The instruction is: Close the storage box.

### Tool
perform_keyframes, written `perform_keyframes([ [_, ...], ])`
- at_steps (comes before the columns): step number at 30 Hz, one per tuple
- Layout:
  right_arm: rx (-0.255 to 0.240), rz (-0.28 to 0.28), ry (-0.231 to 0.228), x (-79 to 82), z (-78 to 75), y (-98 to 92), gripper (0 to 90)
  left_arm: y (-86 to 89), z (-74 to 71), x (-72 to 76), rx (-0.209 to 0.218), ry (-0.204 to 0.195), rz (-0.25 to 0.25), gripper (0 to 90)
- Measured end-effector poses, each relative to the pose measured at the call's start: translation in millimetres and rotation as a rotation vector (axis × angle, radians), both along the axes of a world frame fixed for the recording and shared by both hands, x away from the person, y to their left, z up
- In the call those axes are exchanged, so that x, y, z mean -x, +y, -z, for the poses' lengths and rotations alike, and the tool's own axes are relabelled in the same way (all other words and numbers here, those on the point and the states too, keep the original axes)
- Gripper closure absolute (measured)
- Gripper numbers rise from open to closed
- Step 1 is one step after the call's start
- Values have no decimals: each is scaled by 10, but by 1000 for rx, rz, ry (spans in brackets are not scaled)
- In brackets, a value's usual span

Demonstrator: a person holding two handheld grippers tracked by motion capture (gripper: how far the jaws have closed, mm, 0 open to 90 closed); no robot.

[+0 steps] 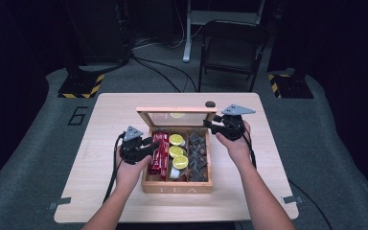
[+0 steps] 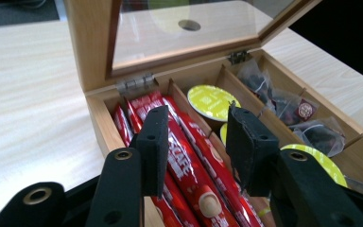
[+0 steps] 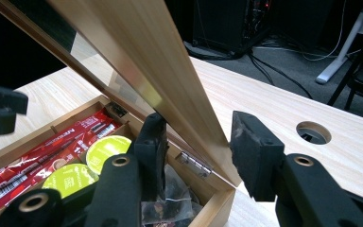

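Pale wood grain runs across the table [image 1: 110, 110], smooth and matt, with a round cable hole [image 1: 210, 104] near its far edge. Your left gripper [image 1: 149, 145] sits at the left side of the wooden tea box [image 1: 176, 188], its black, flat-padded jaws spread apart and empty. In the left gripper view they hang just above the glossy red stick sachets [image 2: 189, 161] packed lengthwise in the left compartment, not touching them as far as you can see. The middle compartment holds round capsules with yellow-green foil tops [image 1: 176, 140]; the right one holds translucent, crumpled pyramid tea bags [image 1: 197, 153] with dark leaves inside. The lid [image 1: 177, 116], a wooden frame around a clear pane, stands up on small metal hinges [image 2: 134, 83]. Your right gripper [image 1: 210, 125] is at the lid's right end: in the right gripper view its parted jaws straddle the frame's edge [image 3: 179, 90], one inside the box, one outside, with a gap still showing on the outer side.
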State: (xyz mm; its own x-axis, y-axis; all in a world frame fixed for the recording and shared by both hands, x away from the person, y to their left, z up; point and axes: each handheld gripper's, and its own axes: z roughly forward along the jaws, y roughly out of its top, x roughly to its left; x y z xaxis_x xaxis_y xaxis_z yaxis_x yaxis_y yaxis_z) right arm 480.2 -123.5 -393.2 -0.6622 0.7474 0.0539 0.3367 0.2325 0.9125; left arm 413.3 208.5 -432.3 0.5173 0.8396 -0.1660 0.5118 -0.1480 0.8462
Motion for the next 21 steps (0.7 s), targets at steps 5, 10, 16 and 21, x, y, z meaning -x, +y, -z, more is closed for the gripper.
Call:
perform_keyframes([
  [5,0,2,-2,7,3,2,565,-47,146,10,-25,32,-20,623],
  [10,-3,3,-3,3,4,2,566,-83,247,0,-10,59,-38,624],
  [16,-3,-4,0,-8,1,-4,566,-123,312,-12,-58,72,-20,627],
  [21,-3,-3,-3,-17,-2,-3,566,-130,325,-11,-59,82,-39,666],
])
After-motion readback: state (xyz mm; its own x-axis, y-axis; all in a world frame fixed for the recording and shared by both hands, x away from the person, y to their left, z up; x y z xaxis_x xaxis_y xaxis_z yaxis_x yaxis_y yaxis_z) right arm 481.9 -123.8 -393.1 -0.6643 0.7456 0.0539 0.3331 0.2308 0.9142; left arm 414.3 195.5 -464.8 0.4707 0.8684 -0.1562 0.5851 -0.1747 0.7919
